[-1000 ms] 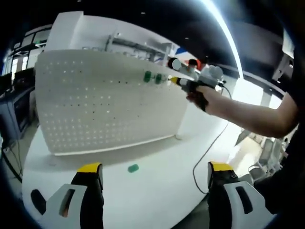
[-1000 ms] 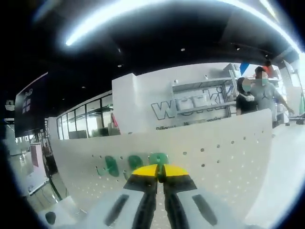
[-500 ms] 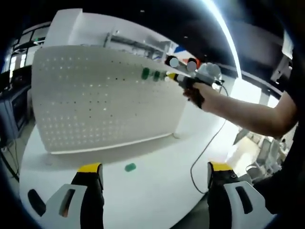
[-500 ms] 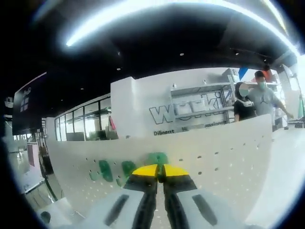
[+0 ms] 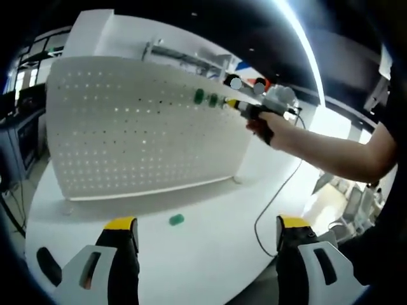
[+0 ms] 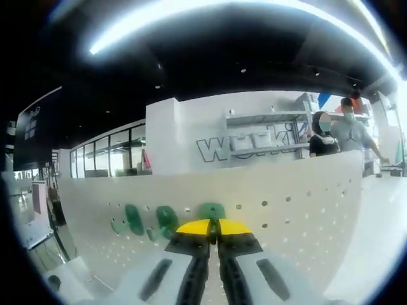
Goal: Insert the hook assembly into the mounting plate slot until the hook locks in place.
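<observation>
A white pegboard (image 5: 140,133) stands upright on a white table (image 5: 210,254). Two green hooks (image 5: 199,95) are fixed near its top edge. A third green hook (image 6: 212,210) sits against the board, just past the yellow tips of my right gripper (image 6: 213,227), which is shut on it. A person's hand (image 5: 267,124) holds that right gripper (image 5: 232,105) up at the board's top right. A loose green hook (image 5: 177,219) lies on the table in front of the board. My left gripper (image 5: 206,223) hovers open above the table's near side, holding nothing.
A dark cable (image 5: 273,197) hangs from the right gripper and trails over the table's right edge. Two people (image 6: 340,130) stand behind the board near wall shelves (image 6: 261,117). The person's sleeve (image 5: 388,159) reaches in from the right.
Both views have shifted a little with the hands. The right gripper stays at the board's top edge, shut on the green hook. The loose hook on the table has not moved.
</observation>
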Available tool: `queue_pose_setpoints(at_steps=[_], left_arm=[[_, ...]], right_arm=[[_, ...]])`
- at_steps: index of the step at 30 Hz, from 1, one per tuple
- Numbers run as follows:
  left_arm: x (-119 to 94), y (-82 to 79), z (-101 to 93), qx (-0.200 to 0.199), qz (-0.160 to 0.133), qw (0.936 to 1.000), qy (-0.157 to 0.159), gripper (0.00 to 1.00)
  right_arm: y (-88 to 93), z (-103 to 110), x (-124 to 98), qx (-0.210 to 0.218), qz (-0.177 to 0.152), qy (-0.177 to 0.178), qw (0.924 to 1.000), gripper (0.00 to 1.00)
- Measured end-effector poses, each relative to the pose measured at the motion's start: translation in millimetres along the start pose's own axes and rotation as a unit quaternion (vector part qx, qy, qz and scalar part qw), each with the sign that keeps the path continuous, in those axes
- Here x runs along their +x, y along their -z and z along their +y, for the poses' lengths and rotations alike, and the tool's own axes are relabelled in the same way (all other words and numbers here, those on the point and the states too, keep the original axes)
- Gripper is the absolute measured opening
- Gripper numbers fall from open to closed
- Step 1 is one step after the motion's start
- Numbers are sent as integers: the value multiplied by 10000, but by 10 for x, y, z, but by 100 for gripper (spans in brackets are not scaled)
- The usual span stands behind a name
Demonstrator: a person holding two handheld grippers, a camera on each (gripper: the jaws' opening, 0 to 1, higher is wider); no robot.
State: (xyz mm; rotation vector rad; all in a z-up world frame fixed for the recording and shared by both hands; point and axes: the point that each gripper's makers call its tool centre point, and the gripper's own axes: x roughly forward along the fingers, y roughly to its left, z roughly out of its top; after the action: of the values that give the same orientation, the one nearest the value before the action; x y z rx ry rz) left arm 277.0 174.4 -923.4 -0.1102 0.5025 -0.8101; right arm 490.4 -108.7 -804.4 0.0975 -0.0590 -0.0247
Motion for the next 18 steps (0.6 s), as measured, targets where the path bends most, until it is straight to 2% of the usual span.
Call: queue_pose_setpoints(at_steps=[4, 8, 11, 13, 18], left_arm=[[1, 0, 4, -10, -9, 10000, -1, 90], [-3, -4, 10, -26, -31, 10000, -12, 90], [-12, -5, 9, -34, -47, 10000, -5, 90], [-21, 15, 2, -21, 10, 10000, 14, 90], [-63, 11, 33, 21, -6, 10000, -37, 91]], right_arm=[[57, 12, 12, 73, 320, -26, 9995, 2], [51, 38, 6, -63, 376, -114, 9992, 3], [37, 59, -13, 63, 395, -159, 9991, 10], [43, 76, -35, -11, 466, -176, 9988, 11], [-53, 139, -122, -138, 408, -365, 9984, 12]])
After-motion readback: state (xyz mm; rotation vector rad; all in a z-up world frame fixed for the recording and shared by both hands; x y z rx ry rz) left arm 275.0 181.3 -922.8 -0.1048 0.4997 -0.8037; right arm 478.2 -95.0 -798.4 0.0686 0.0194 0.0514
